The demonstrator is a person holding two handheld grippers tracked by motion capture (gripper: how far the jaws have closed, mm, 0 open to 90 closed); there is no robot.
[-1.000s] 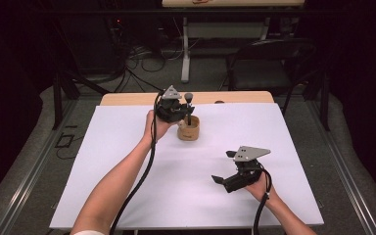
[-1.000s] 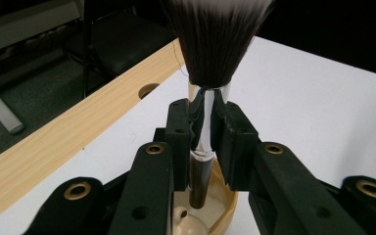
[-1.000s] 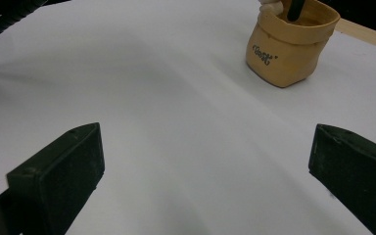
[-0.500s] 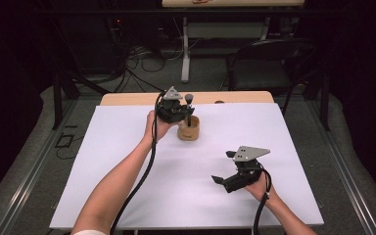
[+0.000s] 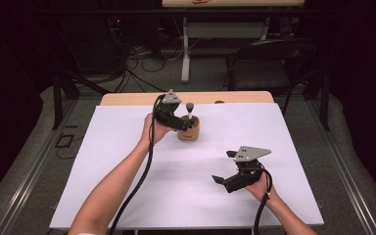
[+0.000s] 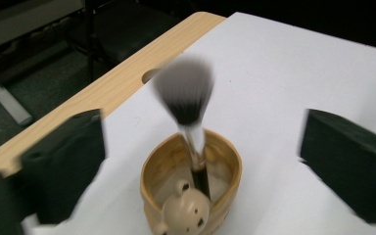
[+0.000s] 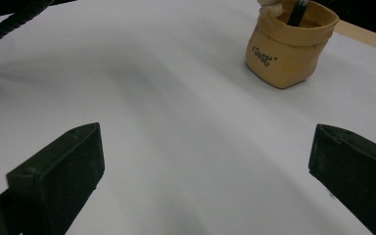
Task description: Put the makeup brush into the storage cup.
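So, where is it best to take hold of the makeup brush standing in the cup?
Probably the pale ferrule just below the bristles of the makeup brush, coming from above. It stands nearly upright in the tan cup, so the lower handle sits behind the rim.

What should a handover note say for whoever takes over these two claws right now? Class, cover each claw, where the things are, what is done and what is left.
Left claw: open, jaws just opened, wide either side of the brush without touching it.
Right claw: open and empty, low over the white sheet, well short of the cup.
Things: the tan cup stands near the sheet's far edge; the brush stands in it, bristles up, leaning on the rim.
Done: brush is in the cup and released.
Left: probably only drawing the left claw back without knocking the brush.
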